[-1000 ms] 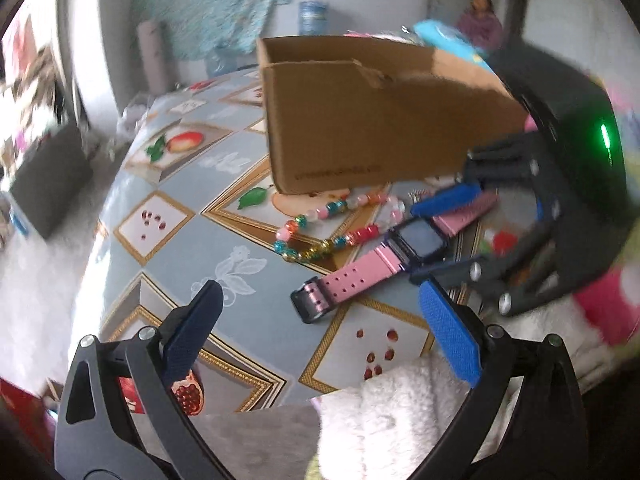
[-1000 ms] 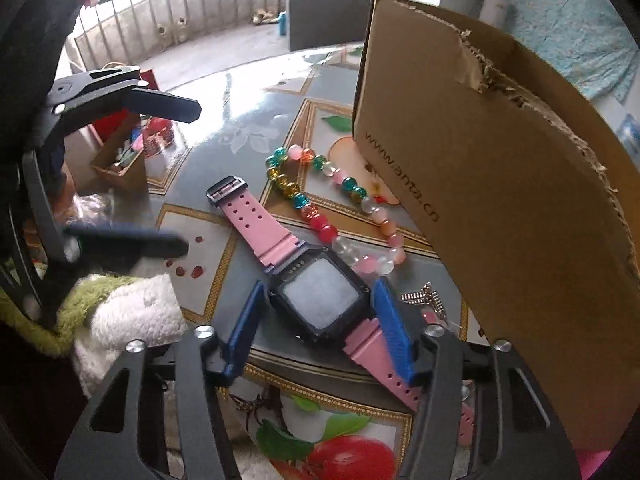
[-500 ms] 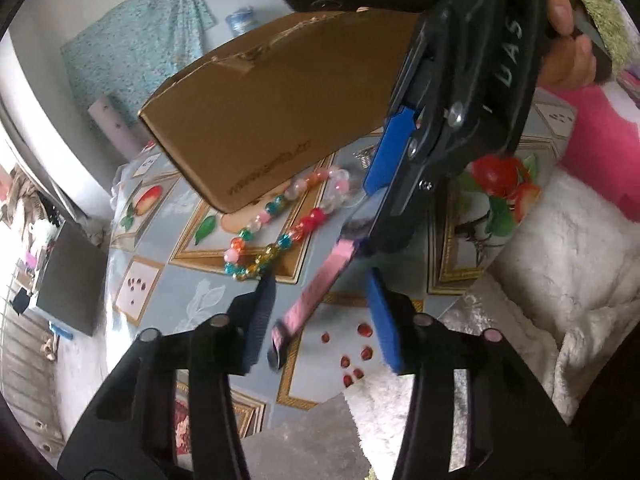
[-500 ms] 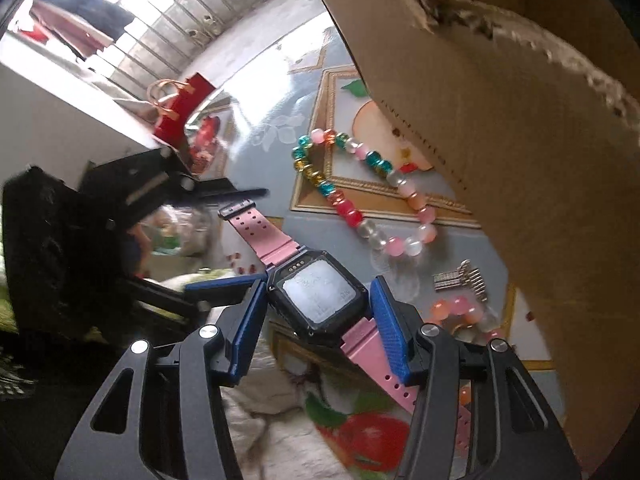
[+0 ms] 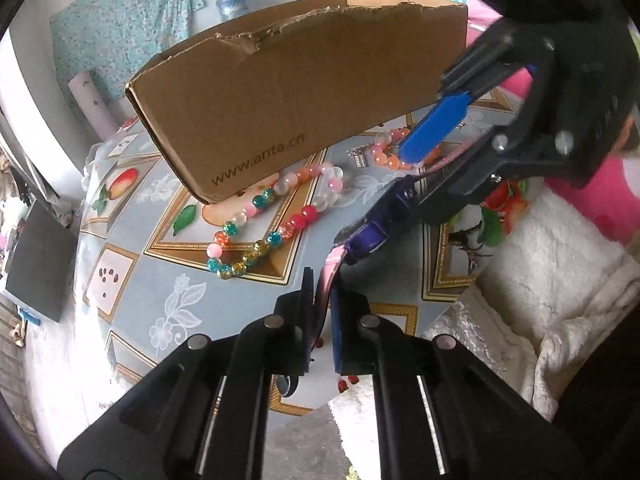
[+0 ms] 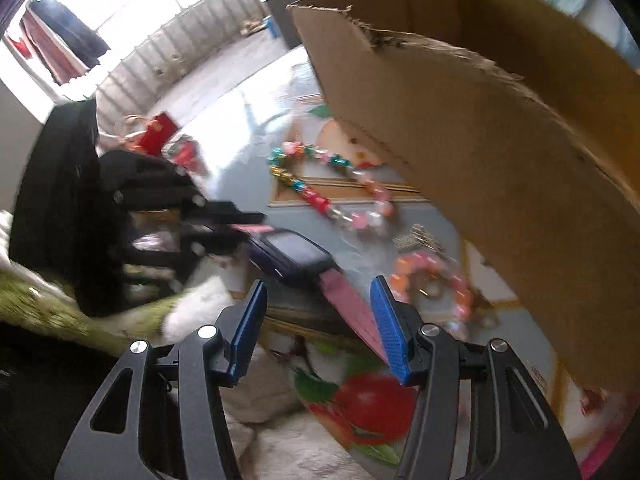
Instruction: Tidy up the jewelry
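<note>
L gripper [image 5: 325, 312] jaws just closing, now clamping pink watch [image 6: 298, 258] strap end. R gripper [image 6: 318, 328] jaws apart, watch body beyond its tips, above table [image 5: 152, 304] by cardboard box [image 5: 296, 96].

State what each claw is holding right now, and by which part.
The left claw is shut on the pink strap of the dark-faced pink watch. The right claw grips nothing; the other strap lies between its open fingers.

The worktop [image 5: 152, 292], fruit-patterned, carries a cardboard box [image 5: 288, 104], a bead necklace [image 5: 276, 216] at its 6 o'clock, perhaps clips [image 5: 359, 155].
</note>
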`<state>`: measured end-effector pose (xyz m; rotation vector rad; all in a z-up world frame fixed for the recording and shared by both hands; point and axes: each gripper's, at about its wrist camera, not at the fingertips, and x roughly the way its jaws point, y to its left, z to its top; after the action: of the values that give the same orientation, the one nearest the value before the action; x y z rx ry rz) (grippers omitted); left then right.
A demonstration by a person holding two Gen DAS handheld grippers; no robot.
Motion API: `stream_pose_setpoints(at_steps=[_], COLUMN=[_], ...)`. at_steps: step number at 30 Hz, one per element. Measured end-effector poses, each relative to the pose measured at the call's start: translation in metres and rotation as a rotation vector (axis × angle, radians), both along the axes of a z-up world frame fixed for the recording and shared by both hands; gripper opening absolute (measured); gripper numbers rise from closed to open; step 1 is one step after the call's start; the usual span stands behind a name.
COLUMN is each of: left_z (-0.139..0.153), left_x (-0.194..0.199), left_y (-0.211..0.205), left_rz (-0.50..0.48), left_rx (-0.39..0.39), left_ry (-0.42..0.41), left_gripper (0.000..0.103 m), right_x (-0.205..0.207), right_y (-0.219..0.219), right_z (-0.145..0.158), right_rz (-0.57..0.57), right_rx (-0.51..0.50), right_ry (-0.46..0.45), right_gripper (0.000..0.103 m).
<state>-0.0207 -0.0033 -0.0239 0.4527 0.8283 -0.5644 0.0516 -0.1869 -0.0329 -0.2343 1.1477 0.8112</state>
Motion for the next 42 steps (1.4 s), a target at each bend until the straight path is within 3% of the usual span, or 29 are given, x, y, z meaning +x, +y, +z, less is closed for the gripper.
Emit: stream_pose_setpoints(at_steps=[4,7,9,10,15,19,23,27,29,33,36,40,42], left_z=[-0.001,-0.002,-0.002,-0.003,-0.001,0.019,0.060,0.102,0.121,0.145,0.151,0.129,0.116], left_x=[0.004,0.005,-0.002,-0.004,-0.016,-0.016,-0.016,0.007,0.028,0.071,0.113,0.177,0.202], left_y=[0.001,0.000,-0.004,-0.006,-0.014,-0.014,-0.015,-0.022,-0.028,-0.046,-0.063,-0.077,-0.081], left_rz=[-0.017,-0.020,-0.025,-0.029,-0.025,0.007,0.034,0.028,0.021,0.008,0.028,0.063,0.073], left_rx=[0.013,0.033,0.064,0.082,0.114,0.122,0.076,0.031,-0.008,-0.060,-0.074,-0.067,-0.054], left_ry=[-0.009,-0.029,-0.064,-0.082,-0.110,-0.158,-0.214,-0.272,-0.278,-0.235,-0.119,0.115,0.189], left_gripper=[0.007,0.007,0.006,0.006,0.003,0.003,0.003,0.003,0.003,0.003,0.003,0.003,0.004], right_x=[-0.024,-0.041,-0.051,-0.055,-0.070,-0.087,-0.100,-0.076,-0.054,0.022,0.085,0.149,0.174], right_y=[-0.002,0.007,0.018,0.020,0.021,0.022,0.019,0.007,-0.004,-0.033,-0.052,-0.069,-0.073], right_z=[-0.007,-0.010,-0.011,-0.012,-0.010,0.003,0.044,0.088,0.107,0.134,0.126,0.099,0.080], right_rz=[-0.043,-0.059,-0.074,-0.085,-0.148,-0.172,-0.207,-0.210,-0.213,-0.258,-0.284,-0.304,-0.306], right_rx=[-0.079,-0.170,-0.235,-0.246,-0.247,-0.211,-0.158,-0.147,-0.127,-0.039,0.007,0.003,-0.015], right_ry=[-0.140,-0.280,-0.378,-0.405,-0.511,-0.589,-0.686,-0.723,-0.689,-0.479,-0.280,-0.076,0.021], right_gripper=[0.048,0.035,0.017,0.013,0.009,0.006,0.005,0.005,0.005,0.005,0.005,0.005,0.005])
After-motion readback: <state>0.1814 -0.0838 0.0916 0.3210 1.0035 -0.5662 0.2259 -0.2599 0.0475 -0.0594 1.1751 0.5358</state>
